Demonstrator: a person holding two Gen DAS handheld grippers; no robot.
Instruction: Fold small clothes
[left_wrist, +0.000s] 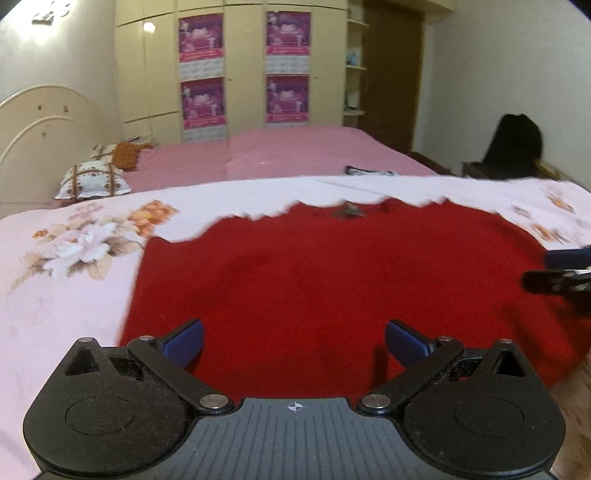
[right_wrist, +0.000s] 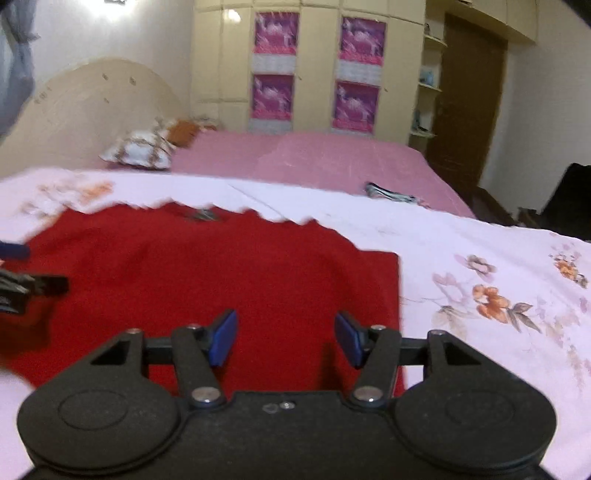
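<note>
Left wrist view: red garment (left_wrist: 332, 280) flat on floral bedsheet (left_wrist: 74, 266) before a wardrobe (left_wrist: 243, 66), both grippers' fingers (left_wrist: 184, 343) wide, empty.

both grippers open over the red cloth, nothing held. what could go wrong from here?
1. The red cloth garment lies flat on the floral white sheet; the open left gripper might pinch both layers.
2. The right gripper hovers near the garment's right edge and might catch only a sliver.
3. A small grey trinket at the zigzag far edge could snag a fold.
</note>
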